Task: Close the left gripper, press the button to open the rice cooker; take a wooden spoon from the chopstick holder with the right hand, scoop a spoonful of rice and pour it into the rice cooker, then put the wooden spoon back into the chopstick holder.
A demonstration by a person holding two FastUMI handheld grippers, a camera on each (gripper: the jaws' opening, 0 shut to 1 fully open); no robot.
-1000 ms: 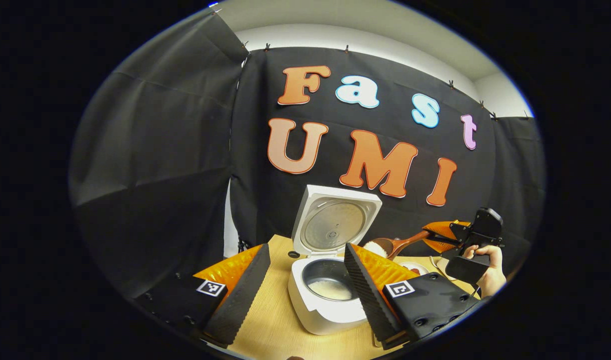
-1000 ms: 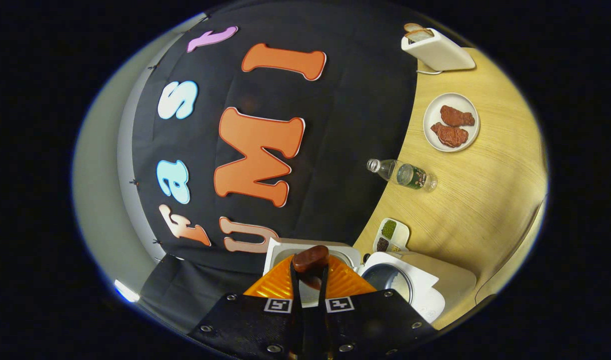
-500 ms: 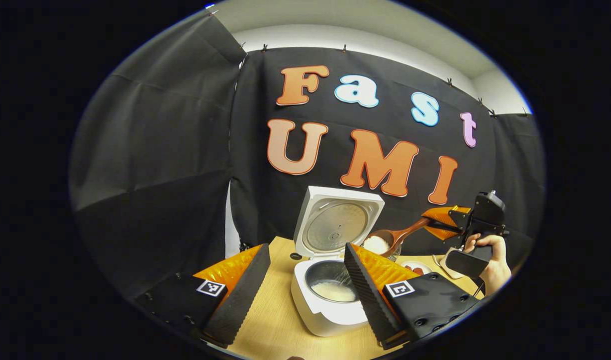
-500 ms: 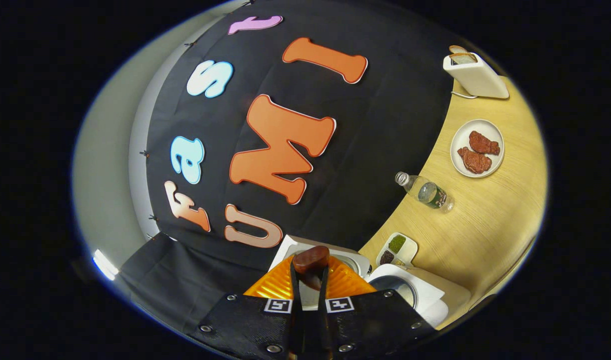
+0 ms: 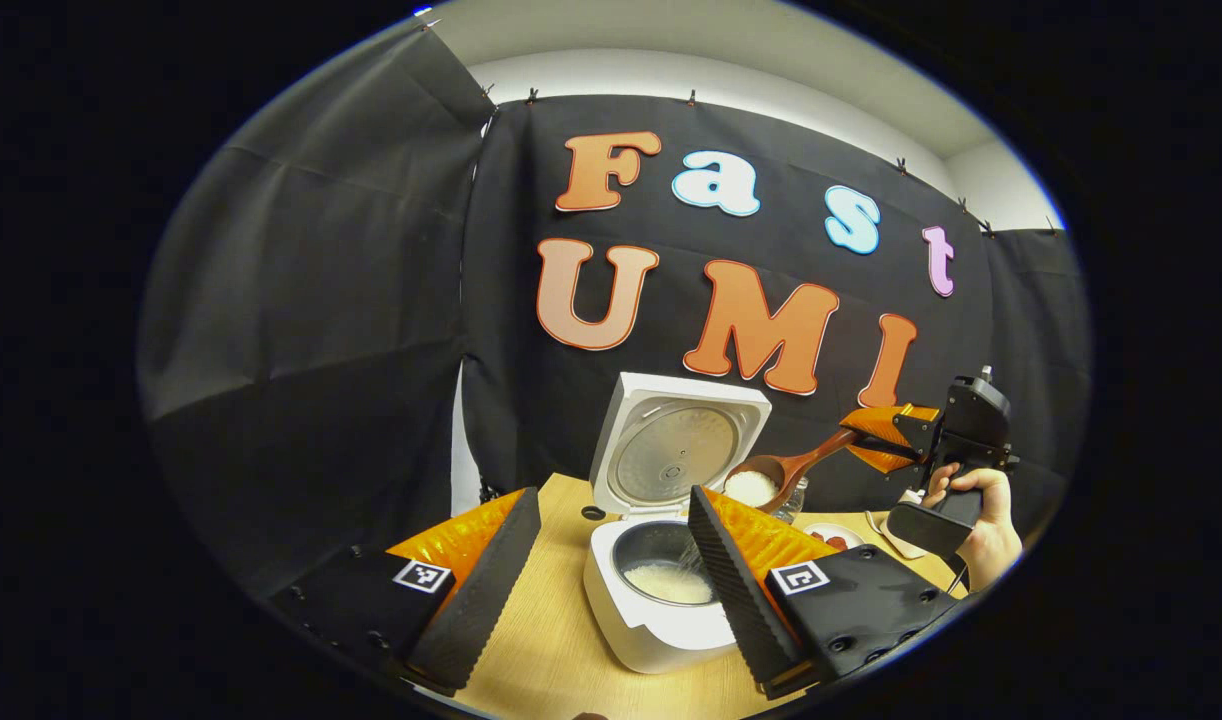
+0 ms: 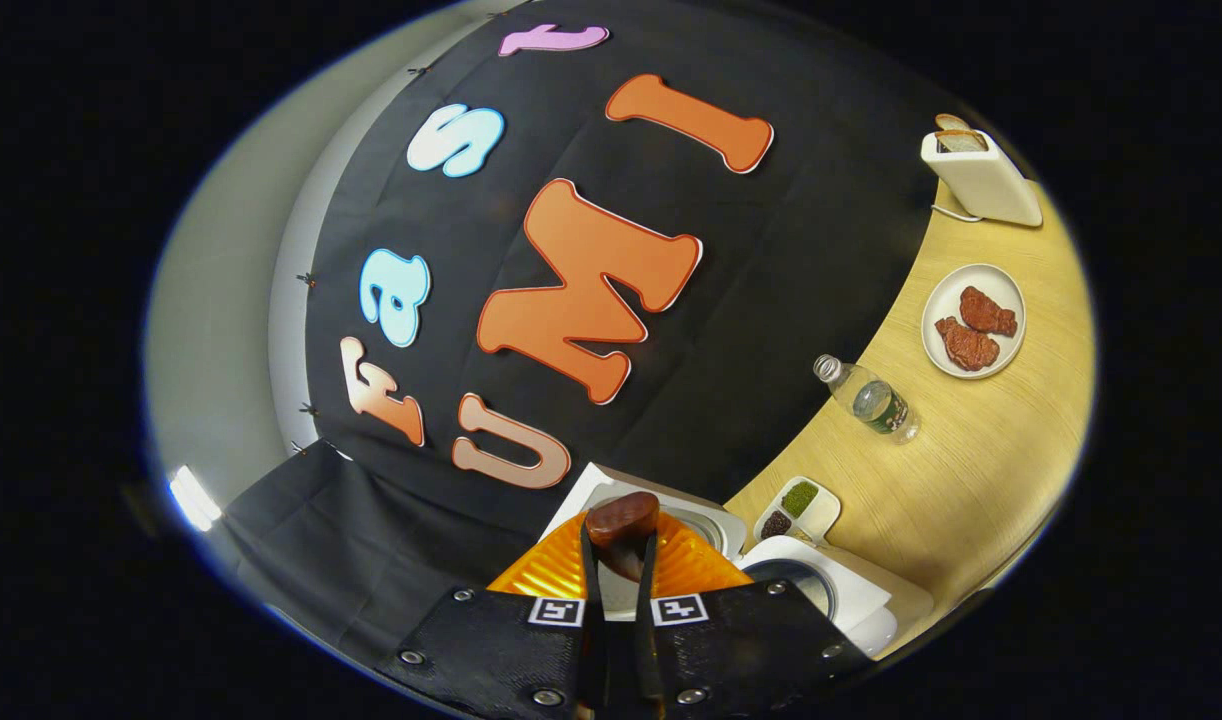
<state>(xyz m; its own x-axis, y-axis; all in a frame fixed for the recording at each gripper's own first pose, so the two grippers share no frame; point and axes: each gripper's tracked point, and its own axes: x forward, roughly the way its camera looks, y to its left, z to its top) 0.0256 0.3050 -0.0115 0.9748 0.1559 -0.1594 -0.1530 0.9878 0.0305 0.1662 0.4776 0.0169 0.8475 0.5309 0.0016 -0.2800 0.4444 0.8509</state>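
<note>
The right tongs (image 6: 619, 560) are pinched tight on the handle of the wooden spoon (image 6: 621, 520), both fingers pressing its sides; from the right gripper view just the dark rounded handle stub shows between them. The left gripper view gives the rest: the right tongs (image 5: 876, 445), held in a hand (image 5: 976, 520), carry the spoon (image 5: 786, 475) with its bowl tilted over the cooker, white rice (image 5: 751, 488) heaped in it and a thin stream of grains falling toward the pot.

The left tongs (image 5: 606, 575) stand wide apart and hold nothing, one finger (image 5: 481, 585) to the left of the rice cooker (image 5: 661, 630) and the other (image 5: 726, 585) in front of its right edge. The cooker sits on the wooden table (image 5: 546, 640), lid (image 5: 676, 450) raised upright, with a layer of rice (image 5: 666, 580) in the metal pot.

The right gripper view looks across the far side of the table (image 6: 971, 480): the cooker (image 6: 821, 590) just below the tongs, a small divided dish (image 6: 799, 508) of green and dark grains beside it, a plastic bottle (image 6: 868, 398) lying on its side, a white plate (image 6: 973, 320) with two reddish-brown pieces, and a white toaster (image 6: 981, 175) with bread at the edge. In the left gripper view the plate (image 5: 831, 537) peeks out behind the right finger.
</note>
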